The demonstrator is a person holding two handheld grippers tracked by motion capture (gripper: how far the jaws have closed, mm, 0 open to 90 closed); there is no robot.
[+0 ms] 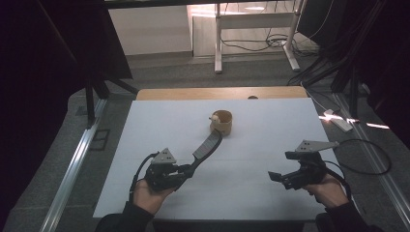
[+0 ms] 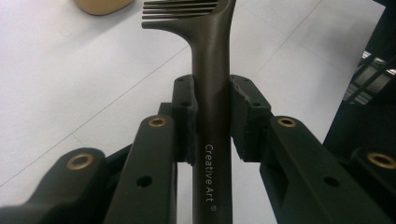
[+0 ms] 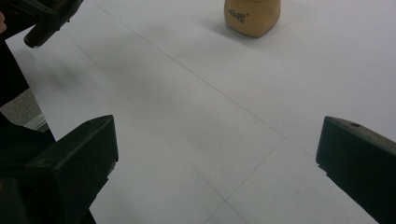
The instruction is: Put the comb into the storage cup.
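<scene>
The left tongs (image 1: pixel 186 170) sit near the tabletop's (image 1: pixel 270 125) front edge, left of its middle, and pinch the handle of a dark comb (image 1: pixel 207 147) — in the left gripper view the handle (image 2: pixel 212 116) runs straight up between the two black jaws, whose pads press against it from either side, and the words "Creative Art" read along its lower part. The comb slants away from the tongs toward the middle of the tabletop, its toothed end (image 2: pixel 180 11) lying close beside a small tan cup (image 1: pixel 221 122) that stands upright near the centre, a little toward the far edge; whether the comb touches the cup cannot be told. Something pale sits at the cup's rim, too small to name. In the right gripper view the cup (image 3: pixel 252 16) shows dark lettering on its side, too small to read, and stands well ahead of the jaws. The right tongs (image 1: pixel 280 178) hang near the front right corner of the tabletop, well apart from the comb and the cup, with their jaws spread wide — bare white tabletop (image 3: pixel 210 126) shows between them and nothing is held. A hand (image 1: pixel 150 195) grips the left tool from the front edge, another hand (image 1: pixel 331 191) the right one, and a black cable (image 1: pixel 367 154) loops off the right-hand edge.
</scene>
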